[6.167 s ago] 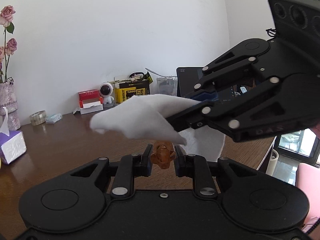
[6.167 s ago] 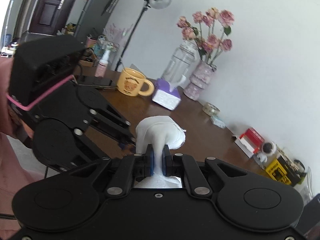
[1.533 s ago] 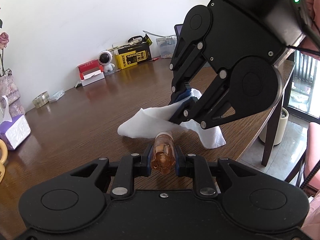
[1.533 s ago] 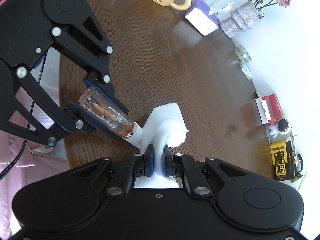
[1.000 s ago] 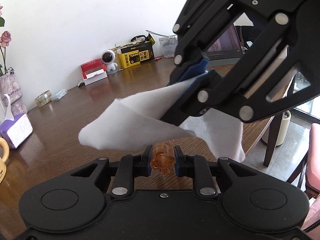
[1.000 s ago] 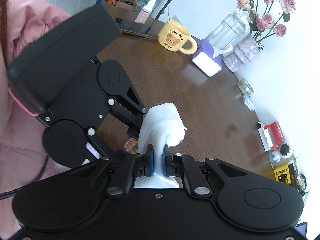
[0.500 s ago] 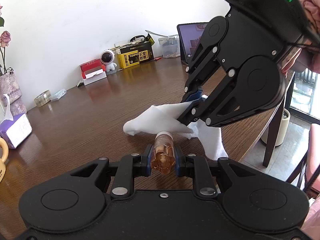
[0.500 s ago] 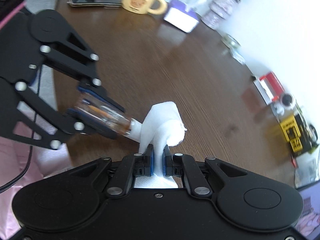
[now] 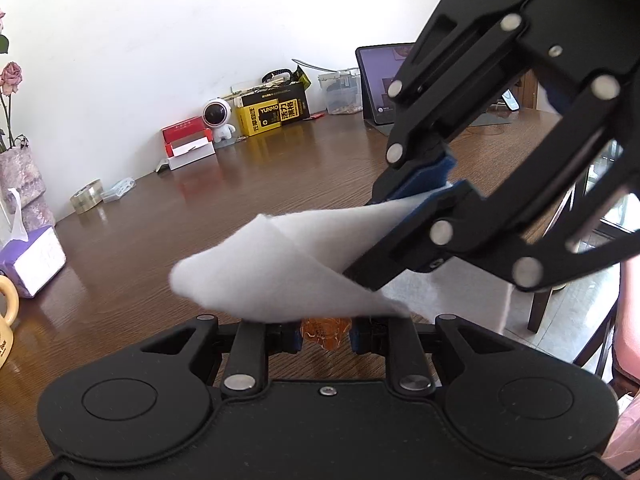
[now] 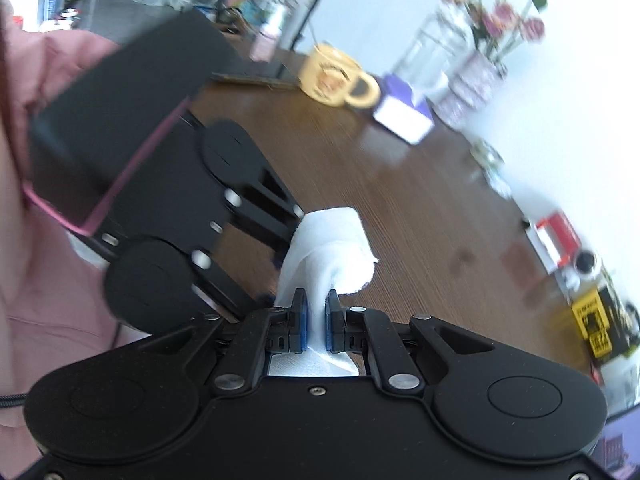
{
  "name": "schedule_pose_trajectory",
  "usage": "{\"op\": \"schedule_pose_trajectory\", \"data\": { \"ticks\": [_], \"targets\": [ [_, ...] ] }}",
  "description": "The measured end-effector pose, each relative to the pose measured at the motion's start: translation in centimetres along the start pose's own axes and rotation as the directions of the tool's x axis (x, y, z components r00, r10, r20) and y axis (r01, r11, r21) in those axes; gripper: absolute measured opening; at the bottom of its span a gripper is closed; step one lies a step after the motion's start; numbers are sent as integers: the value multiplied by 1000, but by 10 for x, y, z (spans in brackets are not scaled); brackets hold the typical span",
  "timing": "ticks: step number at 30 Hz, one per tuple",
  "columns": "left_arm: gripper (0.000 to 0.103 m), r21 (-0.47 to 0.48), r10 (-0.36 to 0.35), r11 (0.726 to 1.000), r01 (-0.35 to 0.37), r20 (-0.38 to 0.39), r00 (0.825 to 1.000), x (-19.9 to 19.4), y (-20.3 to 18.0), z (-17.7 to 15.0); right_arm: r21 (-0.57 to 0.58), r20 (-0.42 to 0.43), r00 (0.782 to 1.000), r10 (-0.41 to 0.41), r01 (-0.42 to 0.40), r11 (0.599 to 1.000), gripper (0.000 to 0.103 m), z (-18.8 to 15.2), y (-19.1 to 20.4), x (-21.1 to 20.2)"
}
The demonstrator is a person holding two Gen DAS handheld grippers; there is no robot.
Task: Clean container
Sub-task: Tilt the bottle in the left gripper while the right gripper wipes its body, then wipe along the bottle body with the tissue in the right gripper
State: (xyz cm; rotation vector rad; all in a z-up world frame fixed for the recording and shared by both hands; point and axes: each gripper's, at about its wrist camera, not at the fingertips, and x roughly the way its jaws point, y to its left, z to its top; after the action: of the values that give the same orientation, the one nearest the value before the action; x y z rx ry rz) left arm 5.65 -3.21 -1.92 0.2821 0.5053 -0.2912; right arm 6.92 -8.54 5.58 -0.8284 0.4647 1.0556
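In the left wrist view my left gripper (image 9: pixel 325 330) is shut on a small amber container (image 9: pixel 326 330), and only the container's near end shows between the blue pads. A folded white cloth (image 9: pixel 280 272) drapes over the rest of it. My right gripper (image 9: pixel 416 196) reaches in from the upper right, shut on that cloth. The blurred right wrist view shows the right gripper (image 10: pixel 316 320) clamping the white cloth (image 10: pixel 328 248), with the left gripper's black body (image 10: pixel 192 240) close on the left. The container is hidden there.
A brown wooden table (image 9: pixel 240 200) lies below. At the wall stand a yellow box (image 9: pixel 276 114), a red and white box (image 9: pixel 188 148), a small white robot figure (image 9: pixel 218 118), a tape roll (image 9: pixel 86 201) and a tablet (image 9: pixel 380 88). A purple tissue box (image 9: pixel 34 258) and yellow mug (image 10: pixel 336 76) sit left. A pink sleeve (image 10: pixel 40 320) is close.
The right gripper has swung up and closer, and the cloth now covers the container's front end that showed half a second ago. The right wrist view is blurred by motion.
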Motion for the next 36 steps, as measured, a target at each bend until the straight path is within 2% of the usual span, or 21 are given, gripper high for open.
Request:
{"op": "schedule_pose_trajectory", "data": {
  "ticks": [3, 10, 15, 18, 23, 27, 29, 33, 36],
  "targets": [
    [21, 0, -1, 1000, 1, 0, 1000, 0, 0, 0, 12, -10, 1000, -3, 3, 1000, 8, -1, -3, 3],
    [21, 1, -3, 1000, 3, -1, 1000, -1, 0, 1, 70, -106, 990, -89, 97, 993, 8, -15, -23, 38],
    [21, 4, -3, 1000, 3, -2, 1000, -1, 1, 1, 115, -136, 984, -112, 128, 985, 8, -26, -34, 54],
    [21, 3, 0, 1000, 0, -3, 1000, -2, 1, 1, 123, -115, 988, -102, 116, 986, 8, -26, -32, 49],
    [21, 3, 3, 1000, -3, -3, 1000, -2, 2, 0, 100, -30, 999, -20, 23, 995, 8, -14, -20, 25],
    [21, 4, 3, 1000, -3, -3, 1000, -1, 3, 0, 59, 47, 998, 49, -52, 997, 8, -1, -12, 3],
    [21, 5, 3, 1000, -3, -3, 1000, -1, 2, -1, 32, 66, 996, 52, -54, 998, 8, 4, -8, -3],
    [21, 5, 1, 1000, -1, -2, 1000, -2, 2, -1, 37, 52, 998, 35, -37, 999, 8, 4, -10, 2],
    [21, 6, -3, 1000, 3, -1, 1000, -2, 1, -1, 69, 5, 1000, 8, -8, 998, 8, -3, -17, 17]
  ]
}}
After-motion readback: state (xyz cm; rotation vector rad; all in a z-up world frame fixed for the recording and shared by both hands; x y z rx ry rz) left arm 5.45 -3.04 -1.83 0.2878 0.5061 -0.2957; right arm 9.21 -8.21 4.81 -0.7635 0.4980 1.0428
